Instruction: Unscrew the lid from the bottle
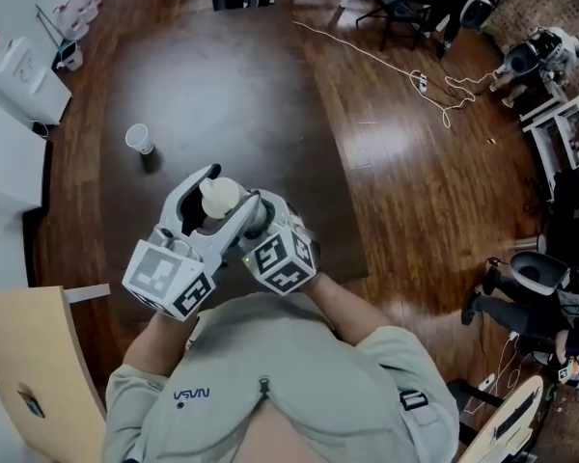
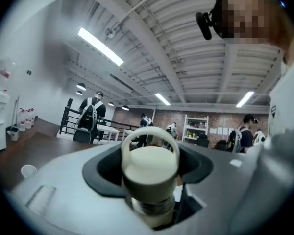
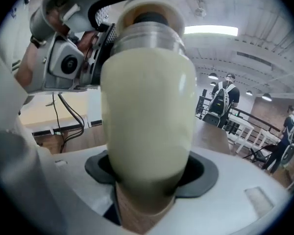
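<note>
Evidently the unscrewing is in hand. Both tools are raised in front of the person's chest, above a dark table (image 1: 222,75), and meet on one cream bottle (image 3: 147,121). The left gripper (image 1: 203,203) is clenched on the lid (image 2: 149,164). The lid sits squarely between its jaws, and its carrying loop (image 2: 149,131) arches just beyond them. The right gripper (image 1: 255,216) grasps the bottle by its body, which fills the space between its jaws. From that side the lid end lies farthest from the tool, right against the left gripper.

A ring of threaded neck (image 2: 151,207) shows under the lid, on the side nearer the left gripper. The lid looks seated rather than free, so I judge the turning is only partly done at most.

The next move calls for twisting the two tools against each other about the bottle's long axis. The right must grip firmly enough that the smooth body does not slip. Once the wrists run out of turn, one tool would have to let go, turn back and grip again.

A small paper cup (image 1: 138,139) stands on the table well beyond both tools and plays no part.
</note>
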Tool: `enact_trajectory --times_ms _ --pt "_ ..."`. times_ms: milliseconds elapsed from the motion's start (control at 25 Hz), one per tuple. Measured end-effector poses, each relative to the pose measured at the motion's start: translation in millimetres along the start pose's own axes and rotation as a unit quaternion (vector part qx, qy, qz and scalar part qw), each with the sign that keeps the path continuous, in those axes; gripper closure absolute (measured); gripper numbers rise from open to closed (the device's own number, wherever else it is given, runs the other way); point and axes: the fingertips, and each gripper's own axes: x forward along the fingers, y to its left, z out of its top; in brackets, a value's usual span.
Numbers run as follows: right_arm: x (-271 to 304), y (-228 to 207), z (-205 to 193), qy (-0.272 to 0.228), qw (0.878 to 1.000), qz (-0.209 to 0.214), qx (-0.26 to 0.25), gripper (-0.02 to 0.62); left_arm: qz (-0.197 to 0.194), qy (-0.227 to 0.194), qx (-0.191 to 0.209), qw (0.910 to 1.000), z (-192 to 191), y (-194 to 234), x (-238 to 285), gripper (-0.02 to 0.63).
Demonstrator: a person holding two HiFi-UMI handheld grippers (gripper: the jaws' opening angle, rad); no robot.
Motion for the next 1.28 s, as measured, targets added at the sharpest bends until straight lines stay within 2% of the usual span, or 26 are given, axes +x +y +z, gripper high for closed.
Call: enact_trajectory --times_ms 120,360,560,800,1000,1280 --pt "-6.9 -12.6 2.0 -0.020 0.999 -0.001 0.032 0.296 0.031 -0.032 -0.007 0.9990 8.7 21.2 -14.1 0.304" --pt "-29.7 -43.6 15.9 -0.079 0.992 -0.026 0.094 0.296 0.078 -0.081 -0.066 0.9915 1.7 67.4 -43.0 0.304" --pt "-41.2 -57.1 19.6 -0.097 0.989 -0.043 0.101 0.296 0.104 -0.089 -0.089 0.9866 -20.9 93.2 -60.1 0.304" --pt "-40.1 -53.5 2.3 -0.103 0.987 -0.054 0.107 0.295 0.128 -0.076 -0.124 0.9810 -75.6 110.8 -76.5 0.304" --pt "-34.7 -43.2 -18.6 -0.093 0.986 -0.055 0.124 0.296 0.132 -0.077 -0.146 0.9775 -98.6 106.6 -84.2 0.304" --pt "-29.0 -34.9 -25.8 -0.089 0.986 -0.053 0.129 0.296 0.103 -0.082 -0.144 0.9809 -103.6 90.7 -77.9 0.304"
